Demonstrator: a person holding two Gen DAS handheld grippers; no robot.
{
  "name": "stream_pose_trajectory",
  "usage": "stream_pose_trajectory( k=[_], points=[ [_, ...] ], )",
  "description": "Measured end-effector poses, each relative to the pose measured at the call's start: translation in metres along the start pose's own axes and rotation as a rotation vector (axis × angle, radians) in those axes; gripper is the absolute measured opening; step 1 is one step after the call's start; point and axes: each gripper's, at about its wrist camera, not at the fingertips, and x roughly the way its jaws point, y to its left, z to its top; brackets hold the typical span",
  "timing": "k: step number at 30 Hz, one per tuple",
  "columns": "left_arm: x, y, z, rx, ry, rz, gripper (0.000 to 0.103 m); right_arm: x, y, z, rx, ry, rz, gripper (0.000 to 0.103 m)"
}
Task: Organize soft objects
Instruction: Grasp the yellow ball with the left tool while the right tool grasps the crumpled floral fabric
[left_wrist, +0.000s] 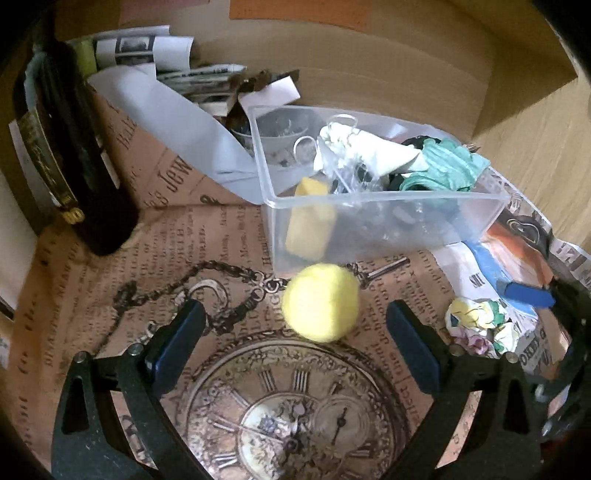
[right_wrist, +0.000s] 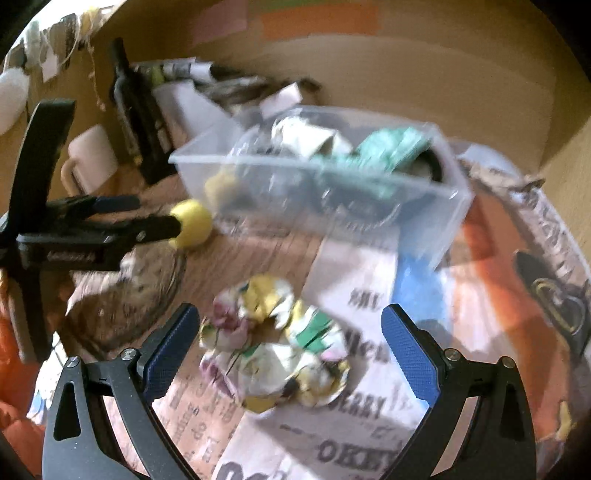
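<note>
left gripper (left_wrist: 295, 325) wide open, nothing held, yellow ball (left_wrist: 320, 302) sitting between its fingertips on the clock-print paper (left_wrist: 229, 369), just in front of the clear bin (left_wrist: 384, 221). bin's got a yellow sponge (left_wrist: 310, 221), teal cloth (left_wrist: 443, 166) & white crumpled stuff (left_wrist: 369, 147) inside. right gripper (right_wrist: 291, 332) also wide open, empty, hovering over the floral crumpled wad (right_wrist: 273, 343) lying on newsprint (right_wrist: 351, 443). right view is blurry. dark bottle (left_wrist: 70, 158) stands to the left of the bin.
</note>
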Motion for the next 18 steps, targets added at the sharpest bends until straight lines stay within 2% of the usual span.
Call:
stream_pose_trajectory(
  k=[1, 3, 5, 6, 7, 8, 9, 11, 13, 18],
  points=[
    [0.002, 0.0, 0.0, -0.003, 0.001, -0.006, 0.095, 0.003, 0.002, -0.002, -0.008, 0.015, 0.003, 0.097],
    [0.007, -0.001, 0.0, 0.001, 0.018, -0.026, 0.079, 0.007, 0.005, -0.005, -0.023, 0.036, 0.003, 0.091],
    [0.012, -0.003, 0.001, 0.004, 0.035, -0.042, 0.071, 0.012, 0.007, -0.008, -0.031, 0.062, 0.011, 0.074],
    [0.013, -0.004, 0.0, 0.005, 0.038, -0.047, 0.067, 0.013, 0.007, -0.009, -0.034, 0.068, 0.005, 0.073],
    [0.015, -0.005, 0.0, 0.008, 0.041, -0.052, 0.064, 0.012, 0.008, -0.01, -0.036, 0.058, -0.001, 0.067],
    [0.016, -0.006, -0.001, 0.012, 0.047, -0.055, 0.055, 0.011, 0.008, -0.01, -0.037, 0.056, 0.002, 0.057],
    [0.018, -0.008, -0.001, 0.019, 0.054, -0.065, 0.045, 0.009, 0.007, -0.01, -0.035, 0.052, 0.004, 0.051],
    [0.018, -0.009, -0.002, 0.023, 0.058, -0.075, 0.044, 0.007, 0.003, -0.01, -0.02, 0.046, 0.003, 0.032],
    [0.014, -0.01, -0.003, 0.023, 0.044, -0.08, 0.044, 0.006, -0.002, -0.008, -0.002, 0.041, 0.004, 0.024],
    [-0.005, -0.014, -0.001, 0.034, -0.005, -0.076, 0.044, -0.005, -0.009, 0.0, 0.021, -0.004, -0.008, 0.02]
  ],
)
